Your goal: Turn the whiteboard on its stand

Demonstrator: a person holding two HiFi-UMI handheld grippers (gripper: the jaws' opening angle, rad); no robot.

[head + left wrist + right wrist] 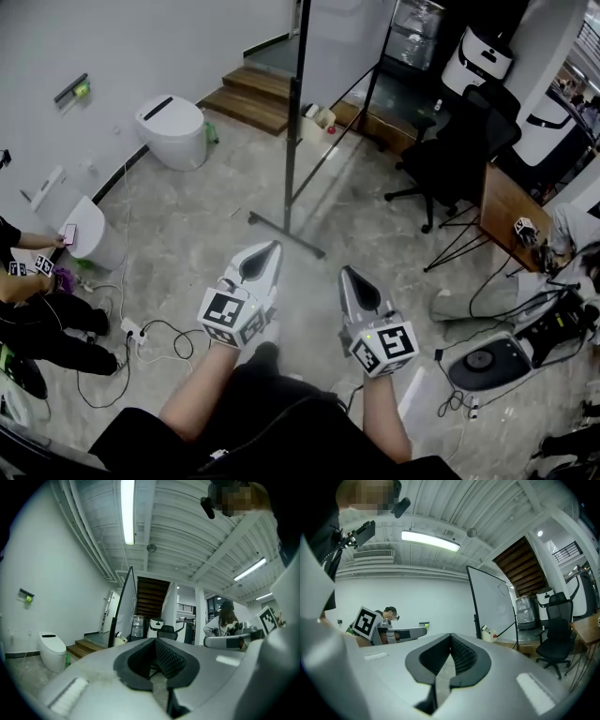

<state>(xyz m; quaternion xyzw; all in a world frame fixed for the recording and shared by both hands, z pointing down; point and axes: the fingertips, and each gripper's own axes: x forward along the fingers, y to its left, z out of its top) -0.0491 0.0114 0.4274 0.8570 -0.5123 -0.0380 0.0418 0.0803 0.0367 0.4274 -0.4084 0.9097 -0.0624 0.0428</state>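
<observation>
The whiteboard (345, 42) stands on the grey floor (187, 234) straight ahead of both grippers and well apart from them. It is between a white toilet (173, 129) on the left and a black office chair (459, 150) on the right, with the wooden steps (251, 99) just behind it. The head view catches it almost edge-on: a tall white panel in a thin black frame, carried on a black upright post that runs down to a foot bar (286, 234) lying flat on the floor, with slim diagonal braces beside it. The right gripper view shows more of its face, which is plain white with a few faint marks. A small pale object sits by its base.

The left gripper (269, 253) and right gripper (350, 279) are held side by side low in the head view, both pointing towards the board. On each one the fingers are pressed together at the tips, with nothing between them.
</observation>
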